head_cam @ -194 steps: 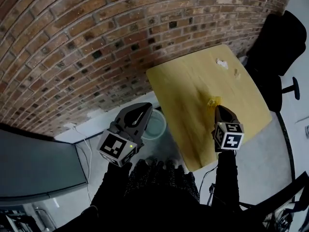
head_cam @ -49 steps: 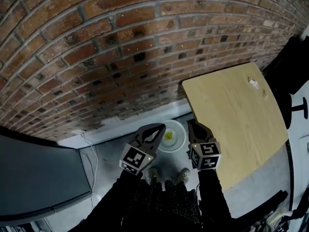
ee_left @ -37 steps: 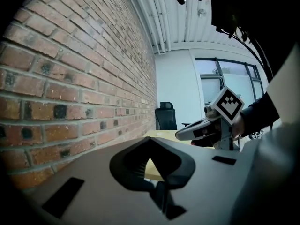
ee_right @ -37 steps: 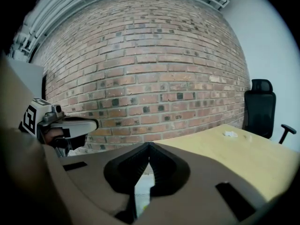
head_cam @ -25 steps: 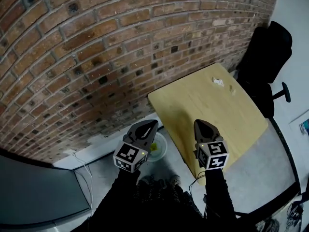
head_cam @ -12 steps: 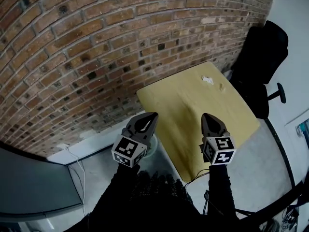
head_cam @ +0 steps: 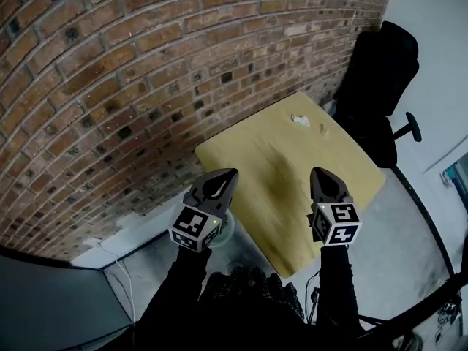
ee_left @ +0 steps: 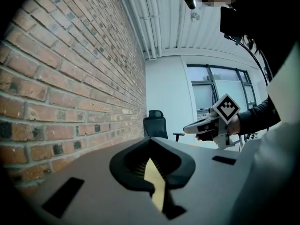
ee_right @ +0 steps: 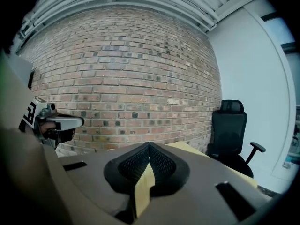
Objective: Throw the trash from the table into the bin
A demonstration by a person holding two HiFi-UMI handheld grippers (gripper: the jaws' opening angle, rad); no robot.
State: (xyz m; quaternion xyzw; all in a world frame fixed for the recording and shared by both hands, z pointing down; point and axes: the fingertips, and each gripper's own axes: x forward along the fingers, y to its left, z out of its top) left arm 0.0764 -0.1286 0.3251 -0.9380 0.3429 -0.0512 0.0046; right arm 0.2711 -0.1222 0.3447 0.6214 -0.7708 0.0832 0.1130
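Head view: my left gripper [head_cam: 227, 176] hangs at the near left edge of a light square wooden table [head_cam: 289, 152], and my right gripper [head_cam: 320, 172] hangs over its near part, the two well apart. Left and right gripper views: both pairs of jaws are pressed together at the tips, pinching nothing. Two small white crumpled scraps of trash [head_cam: 300, 120] lie near the table's far corner, close to a black office chair [head_cam: 376, 79]. A pale round bin [head_cam: 224, 229] shows partly below my left gripper, on the floor by a red brick wall [head_cam: 110, 86].
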